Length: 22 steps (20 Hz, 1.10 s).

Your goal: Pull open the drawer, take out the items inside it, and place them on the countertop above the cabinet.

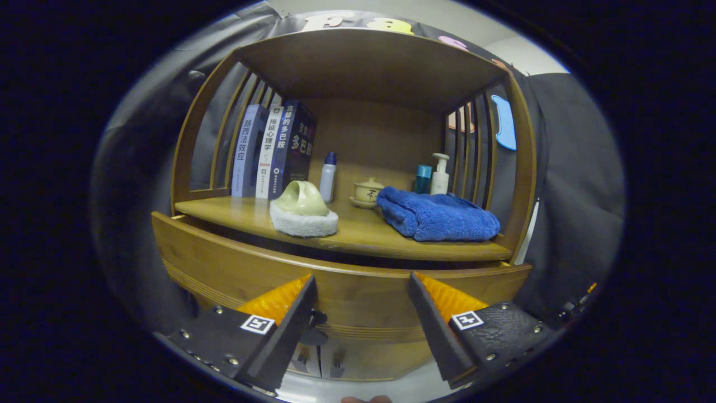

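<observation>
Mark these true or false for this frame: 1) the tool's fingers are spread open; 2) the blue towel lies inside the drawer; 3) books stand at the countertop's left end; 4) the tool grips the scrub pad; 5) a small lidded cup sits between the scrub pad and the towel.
1) True: the tool is open, fingers apart before the drawer front.
2) False: the blue towel lies on the countertop.
3) True: books stand there.
4) False: the scrub pad rests on the countertop, beyond the fingers.
5) True: the lidded cup sits between them, farther back.
</observation>
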### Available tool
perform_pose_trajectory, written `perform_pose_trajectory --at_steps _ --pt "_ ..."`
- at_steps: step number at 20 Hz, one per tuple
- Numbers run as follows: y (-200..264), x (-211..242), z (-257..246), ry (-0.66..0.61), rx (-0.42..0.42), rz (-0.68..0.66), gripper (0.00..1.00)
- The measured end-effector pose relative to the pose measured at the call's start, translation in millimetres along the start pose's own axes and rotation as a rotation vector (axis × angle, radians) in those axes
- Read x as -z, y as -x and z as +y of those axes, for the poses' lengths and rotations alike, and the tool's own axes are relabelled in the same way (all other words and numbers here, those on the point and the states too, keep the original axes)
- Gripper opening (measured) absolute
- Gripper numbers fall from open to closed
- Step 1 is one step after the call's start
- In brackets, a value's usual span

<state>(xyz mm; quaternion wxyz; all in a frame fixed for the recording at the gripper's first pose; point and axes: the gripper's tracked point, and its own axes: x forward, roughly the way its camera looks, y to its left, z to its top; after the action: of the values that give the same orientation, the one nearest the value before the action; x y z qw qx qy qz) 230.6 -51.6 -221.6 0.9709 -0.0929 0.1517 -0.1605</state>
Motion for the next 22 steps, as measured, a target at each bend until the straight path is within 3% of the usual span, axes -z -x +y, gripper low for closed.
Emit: perform_pose_trajectory --at_steps 22 --pt "-29 -3 1 0.002 -0.001 -0.005 0.99"
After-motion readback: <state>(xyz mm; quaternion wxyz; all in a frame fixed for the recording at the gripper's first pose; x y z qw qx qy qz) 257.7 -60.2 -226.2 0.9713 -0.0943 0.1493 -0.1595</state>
